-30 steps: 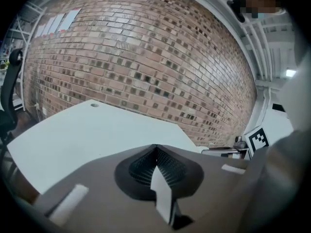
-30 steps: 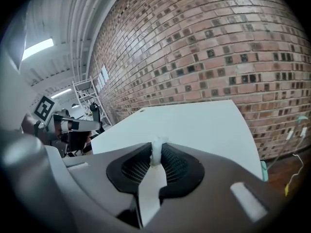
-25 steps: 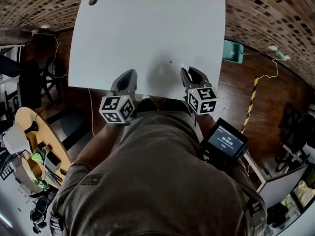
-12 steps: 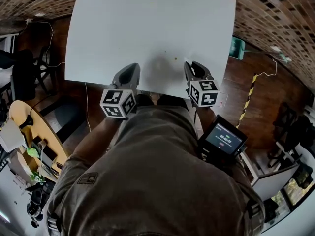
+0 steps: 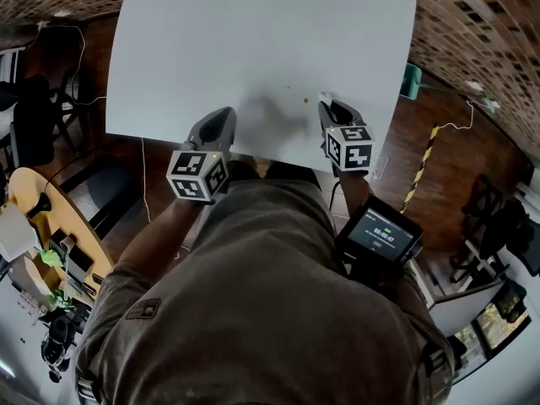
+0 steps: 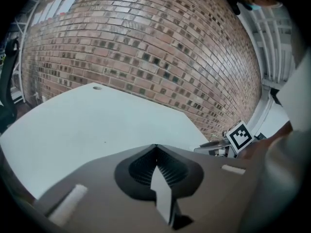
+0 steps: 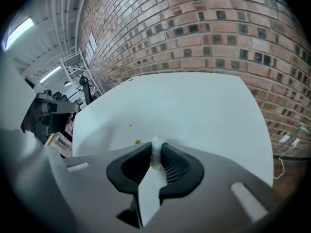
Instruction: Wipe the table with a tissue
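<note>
The white table (image 5: 253, 40) fills the upper head view. My right gripper (image 5: 330, 108) reaches over its near edge, shut on a small wad of white tissue (image 7: 156, 148) that pokes out between the jaws just above the tabletop. A small yellowish spot (image 7: 138, 142) lies on the table just left of the tissue, also seen as a dark speck (image 5: 305, 101). A tinier dot (image 7: 130, 125) sits farther out. My left gripper (image 5: 221, 121) hovers at the table's near edge, its jaws shut (image 6: 154, 148) with nothing between them.
A round cable hole (image 6: 97, 87) marks the table's far left corner. A brick wall (image 6: 160, 42) rises behind the table. On the wooden floor are a green object (image 5: 411, 81) at the right and a cluttered round table (image 5: 51, 226) at the left. A screen device (image 5: 377, 236) hangs at the person's waist.
The right gripper with the tissue has crept a little farther onto the table, toward the spot. The head view has shifted, so the table sits higher in it. The left gripper has stayed at the edge.
</note>
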Demonstrator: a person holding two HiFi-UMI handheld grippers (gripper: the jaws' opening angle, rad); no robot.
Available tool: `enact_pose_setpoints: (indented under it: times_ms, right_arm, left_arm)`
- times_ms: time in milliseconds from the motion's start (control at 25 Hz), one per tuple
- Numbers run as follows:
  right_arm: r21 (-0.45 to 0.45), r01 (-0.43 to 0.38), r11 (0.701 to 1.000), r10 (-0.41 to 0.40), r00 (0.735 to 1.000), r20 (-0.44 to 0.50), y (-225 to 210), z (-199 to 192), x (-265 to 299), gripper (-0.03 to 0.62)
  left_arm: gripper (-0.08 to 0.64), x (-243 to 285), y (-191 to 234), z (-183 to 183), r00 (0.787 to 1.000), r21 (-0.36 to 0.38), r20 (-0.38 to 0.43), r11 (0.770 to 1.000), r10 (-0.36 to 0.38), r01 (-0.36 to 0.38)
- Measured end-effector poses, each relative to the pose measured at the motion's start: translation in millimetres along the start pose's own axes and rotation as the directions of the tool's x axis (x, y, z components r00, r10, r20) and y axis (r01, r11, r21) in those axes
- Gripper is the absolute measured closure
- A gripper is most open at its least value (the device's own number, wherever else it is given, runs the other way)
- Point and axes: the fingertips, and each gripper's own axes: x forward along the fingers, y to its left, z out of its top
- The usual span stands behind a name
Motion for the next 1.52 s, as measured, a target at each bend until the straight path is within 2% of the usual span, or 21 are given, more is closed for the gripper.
enact_pose_setpoints:
  times_ms: [280,480,1280,1520]
  right_arm:
    - [-0.02,0.003,1.0,-0.004,1.0,-0.03,7.3,0.6,5.4,0.52]
    - [-0.042,-0.013,0.999,0.012,0.999,-0.037,36.8,0.9,11.6,0.52]
    - [-0.074,-0.127,0.989,0.122,0.99,-0.07,95.9,-2.2,31.1,0.519]
    - [-0.059,-0.133,0.989,0.13,0.99,-0.061,94.1,-3.4,32.7,0.519]
  left_arm:
    - [0.558,1.8,8.5,2.5,1.0,-0.001,-0.007,1.0,-0.008,0.008]
    - [0.558,-11.1,22.4,3.7,1.0,-0.001,0.009,1.0,-0.015,0.015]
    - [0.558,-16.2,31.4,21.4,0.999,0.024,0.024,1.0,-0.021,0.021]
    - [0.558,-15.4,28.4,24.6,0.999,0.04,0.027,0.999,-0.027,0.026]
